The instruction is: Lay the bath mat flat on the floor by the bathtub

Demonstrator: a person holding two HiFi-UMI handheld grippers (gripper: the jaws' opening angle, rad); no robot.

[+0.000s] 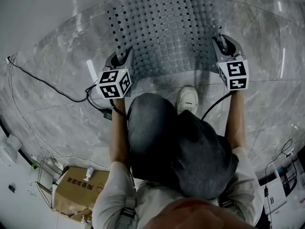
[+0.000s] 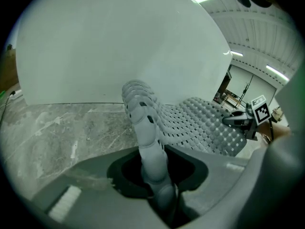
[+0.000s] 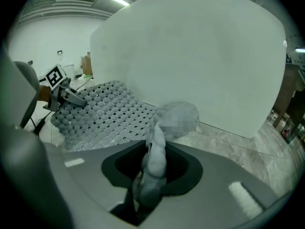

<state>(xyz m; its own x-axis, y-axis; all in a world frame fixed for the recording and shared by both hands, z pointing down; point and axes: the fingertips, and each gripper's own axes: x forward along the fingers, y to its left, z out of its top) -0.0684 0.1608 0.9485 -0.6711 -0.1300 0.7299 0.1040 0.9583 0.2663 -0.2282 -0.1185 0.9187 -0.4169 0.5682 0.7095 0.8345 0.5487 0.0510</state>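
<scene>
head view looks down on a grey perforated bath mat (image 1: 167,32) spread over the grey marble floor (image 1: 57,123) beside the white bathtub (image 1: 43,4), its near edge raised off the tiles. the left hand-held gripper (image 1: 122,61) pinches the mat's near left corner and the right hand-held gripper (image 1: 224,44) pinches the near right corner. each gripper view shows a fold of the nubbed mat clamped between that gripper's jaws, with the tub wall just behind. a white shoe (image 1: 188,99) stands at the mat's near edge, between the two grippers. at lower left sits a cardboard box (image 1: 78,194) with a small white bottle (image 1: 89,173) on top; its inside is not visible.
</scene>
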